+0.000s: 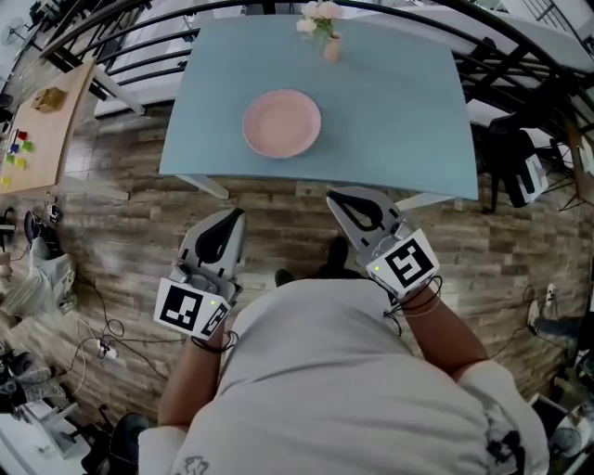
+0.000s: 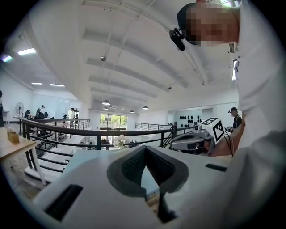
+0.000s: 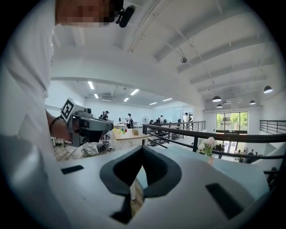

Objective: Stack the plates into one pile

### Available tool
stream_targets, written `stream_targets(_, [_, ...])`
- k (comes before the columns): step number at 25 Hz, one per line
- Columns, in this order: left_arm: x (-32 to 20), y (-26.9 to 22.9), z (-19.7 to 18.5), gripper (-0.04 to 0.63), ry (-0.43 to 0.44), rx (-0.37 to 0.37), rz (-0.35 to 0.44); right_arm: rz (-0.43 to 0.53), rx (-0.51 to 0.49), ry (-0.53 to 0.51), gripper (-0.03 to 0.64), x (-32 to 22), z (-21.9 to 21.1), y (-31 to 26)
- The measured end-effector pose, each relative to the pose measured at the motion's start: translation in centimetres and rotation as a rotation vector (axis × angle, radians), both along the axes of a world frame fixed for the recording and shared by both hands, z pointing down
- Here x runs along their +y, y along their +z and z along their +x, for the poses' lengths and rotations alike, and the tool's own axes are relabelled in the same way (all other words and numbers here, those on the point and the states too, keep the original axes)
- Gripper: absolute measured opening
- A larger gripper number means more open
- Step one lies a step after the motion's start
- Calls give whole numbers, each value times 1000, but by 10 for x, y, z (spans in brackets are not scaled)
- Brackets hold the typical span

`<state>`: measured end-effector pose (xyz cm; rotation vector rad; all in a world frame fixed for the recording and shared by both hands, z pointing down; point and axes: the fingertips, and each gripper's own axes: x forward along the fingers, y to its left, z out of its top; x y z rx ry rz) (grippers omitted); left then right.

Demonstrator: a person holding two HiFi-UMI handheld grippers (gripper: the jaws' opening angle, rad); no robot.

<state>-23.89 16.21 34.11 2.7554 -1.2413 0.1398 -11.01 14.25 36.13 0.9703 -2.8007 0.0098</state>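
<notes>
a person (image 1: pixel 325 371) stands on a plank floor (image 1: pixel 130 232) with the left gripper (image 1: pixel 230 223) and right gripper (image 1: pixel 345 202) drawn in low against the body, both short of the near edge of the blue tabletop (image 1: pixel 399 111). it reads as a resting carry, with no reach under way. the left gripper view shows its fingers (image 2: pixel 129 166) clenched tip to tip on nothing, and the right gripper view shows the same of its fingers (image 3: pixel 156 172). both point forward, toward the tabletop. beyond them, near the middle of the tabletop and a little left of centre, lies the pink plate (image 1: pixel 282 123), well apart from either gripper. it sits flat with its hollow facing up, which is how a plate must lie to take another or to top a pile. being round, it has no long axis and points no particular way. from straight above it looks like a single disc. whether more plates are nested under it cannot be told, though no other plate is in view, so the stacking may well be done. at the far edge a small vase (image 1: pixel 331 46) of pale flowers (image 1: pixel 318 13) stands upright, clear of the plate, with dark railing (image 1: pixel 139 23) curving behind.
</notes>
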Motion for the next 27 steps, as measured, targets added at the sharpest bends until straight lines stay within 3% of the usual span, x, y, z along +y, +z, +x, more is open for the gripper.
stream_targets(11, [50,-3,-58,5,9,27,16,40,13,31,5,54,-54,-19])
stream_targets(27, [39,3,-89,5,23,21,26,61,45,48,6,45,-85,-12])
